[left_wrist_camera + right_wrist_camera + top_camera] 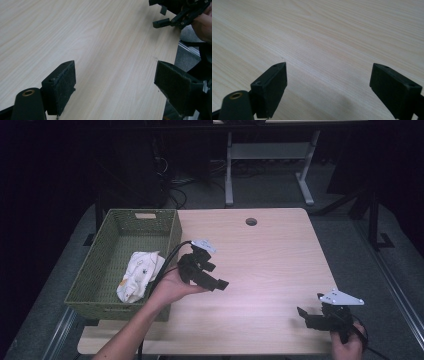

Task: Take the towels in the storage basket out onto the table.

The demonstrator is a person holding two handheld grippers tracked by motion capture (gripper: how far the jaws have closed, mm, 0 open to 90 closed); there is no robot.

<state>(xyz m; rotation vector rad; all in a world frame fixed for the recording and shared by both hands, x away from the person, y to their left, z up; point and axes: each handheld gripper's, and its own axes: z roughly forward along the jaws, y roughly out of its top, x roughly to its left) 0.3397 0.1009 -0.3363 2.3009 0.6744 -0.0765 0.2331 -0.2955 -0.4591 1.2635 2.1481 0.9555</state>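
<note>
lab | bare desk (pixel 270 255) | floor cables (pixel 175 190) | dark equipment racks

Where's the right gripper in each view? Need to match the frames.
High view: black right gripper at lower right, near the table's front edge.
Left gripper view: top right corner, held by a hand.
Right gripper view: its own two black fingers rise from the bottom, wide apart.
Shared landmark: the light wooden tabletop.

Lower edge of crumpled white cloth (pixel 137 275) hidden behind woven green basket's near wall (pixel 107 309); print too small to read.
</note>
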